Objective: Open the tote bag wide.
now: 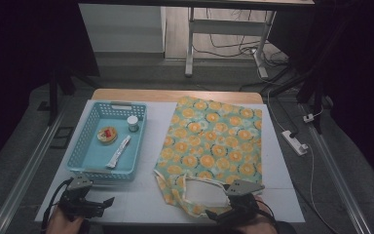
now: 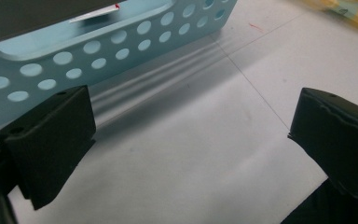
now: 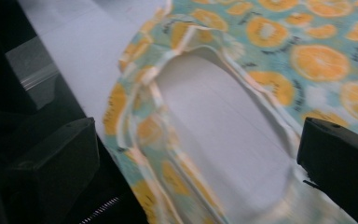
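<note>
A cloth bag printed with orange slices lies flat on the white table, its handle opening at the near end. My right gripper hovers open at the near edge just in front of that handle; the right gripper view has the handle loop lying between the wide-apart jaws. A light blue perforated basket at the left holds a round red-topped item, a small jar and a white tube. My left gripper stands open in front of the basket, nothing between its jaws.
The wooden table edge runs along the back. A white power strip lies on the floor at the right, and a desk frame stands beyond. Bare white table spreads between basket and bag.
</note>
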`<state>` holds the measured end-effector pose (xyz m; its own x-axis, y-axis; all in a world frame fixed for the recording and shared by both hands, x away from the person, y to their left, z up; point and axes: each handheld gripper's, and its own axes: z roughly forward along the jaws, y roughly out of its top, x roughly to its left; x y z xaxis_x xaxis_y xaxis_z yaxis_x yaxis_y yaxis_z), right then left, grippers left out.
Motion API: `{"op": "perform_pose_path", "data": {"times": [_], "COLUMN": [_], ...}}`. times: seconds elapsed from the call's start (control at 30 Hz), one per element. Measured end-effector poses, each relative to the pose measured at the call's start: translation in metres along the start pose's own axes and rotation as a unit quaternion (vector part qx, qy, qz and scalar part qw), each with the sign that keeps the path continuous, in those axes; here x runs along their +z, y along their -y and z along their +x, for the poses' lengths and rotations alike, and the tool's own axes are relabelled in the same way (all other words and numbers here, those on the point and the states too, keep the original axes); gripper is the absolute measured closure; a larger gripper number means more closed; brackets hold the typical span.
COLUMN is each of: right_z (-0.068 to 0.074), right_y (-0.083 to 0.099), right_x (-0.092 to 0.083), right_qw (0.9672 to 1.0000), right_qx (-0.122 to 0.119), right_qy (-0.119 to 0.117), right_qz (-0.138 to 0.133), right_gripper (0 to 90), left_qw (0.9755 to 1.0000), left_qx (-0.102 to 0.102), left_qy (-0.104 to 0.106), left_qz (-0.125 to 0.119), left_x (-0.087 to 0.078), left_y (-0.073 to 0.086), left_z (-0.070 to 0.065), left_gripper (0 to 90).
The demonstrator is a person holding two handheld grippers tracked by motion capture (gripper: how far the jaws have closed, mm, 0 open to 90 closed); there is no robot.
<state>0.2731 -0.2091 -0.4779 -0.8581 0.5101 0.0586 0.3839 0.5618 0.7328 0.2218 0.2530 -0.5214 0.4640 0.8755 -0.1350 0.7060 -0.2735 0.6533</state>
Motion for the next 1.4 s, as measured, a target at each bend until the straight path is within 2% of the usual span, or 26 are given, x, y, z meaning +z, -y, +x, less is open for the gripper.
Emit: {"op": "perform_pose_path", "data": {"times": [0.33,0.4,0.53,0.7,0.73,0.77,0.8,0.87,1.0,1.2,1.3,1.33,1.37,1.4], "right_z": [0.021,0.027,0.034,0.043,0.043,0.043,0.043,0.042,0.04,0.03,0.025,0.025,0.022,0.022], "right_y": [-0.01,-0.012,-0.015,-0.016,-0.015,-0.015,-0.013,-0.011,-0.006,0.003,0.005,0.005,0.007,0.007], "right_x": [0.021,0.026,0.032,0.039,0.041,0.041,0.044,0.046,0.046,0.041,0.036,0.036,0.035,0.034], "right_qw": [0.9991,0.9984,0.9974,0.9951,0.9941,0.9941,0.9936,0.9928,0.9901,0.9881,0.9876,0.9876,0.9866,0.9865], "right_qx": [-0.027,-0.035,-0.044,-0.057,-0.061,-0.061,-0.062,-0.065,-0.085,-0.089,-0.088,-0.088,-0.088,-0.088], "right_qy": [-0.029,-0.042,-0.054,-0.076,-0.085,-0.085,-0.088,-0.089,-0.082,-0.07,-0.063,-0.063,-0.066,-0.066], "right_qz": [0.014,0.017,0.02,0.027,0.029,0.029,0.036,0.046,0.076,0.104,0.113,0.113,0.12,0.121], "right_gripper": [0.0,0.0,0.0,6.5,13.2,13.2,19.5,25.1,36.3,51.5,62.2,62.2,70.8,74.5], "left_qw": [1.0,1.0,1.0,1.0,1.0,0.9999,0.9999,0.9999,0.9999,0.9999,0.9998,0.9998,0.9998,0.9998], "left_qx": [0.001,0.003,0.004,0.006,0.006,0.007,0.008,0.009,0.01,0.012,0.013,0.013,0.013,0.014], "left_qy": [0.0,-0.001,-0.002,-0.002,-0.003,-0.003,-0.003,-0.003,-0.004,-0.004,-0.004,-0.004,-0.004,-0.004], "left_qz": [0.002,0.004,0.005,0.007,0.006,0.007,0.008,0.008,0.009,0.01,0.011,0.012,0.013,0.014], "left_x": [0.0,0.0,0.001,0.001,0.001,0.001,0.001,0.001,0.001,0.002,0.002,0.002,0.002,0.002], "left_y": [0.0,0.0,0.0,-0.001,-0.001,-0.001,-0.001,-0.001,-0.001,-0.001,-0.001,-0.001,-0.001,-0.001], "left_z": [0.0,-0.001,-0.001,-0.001,-0.002,-0.002,-0.002,-0.002,-0.002,-0.003,-0.003,-0.003,-0.003,-0.003], "left_gripper": [0.4,0.4,0.4,0.4,0.5,0.5,0.5,0.5,0.6,0.6,0.7,0.7,0.8,0.8]}}
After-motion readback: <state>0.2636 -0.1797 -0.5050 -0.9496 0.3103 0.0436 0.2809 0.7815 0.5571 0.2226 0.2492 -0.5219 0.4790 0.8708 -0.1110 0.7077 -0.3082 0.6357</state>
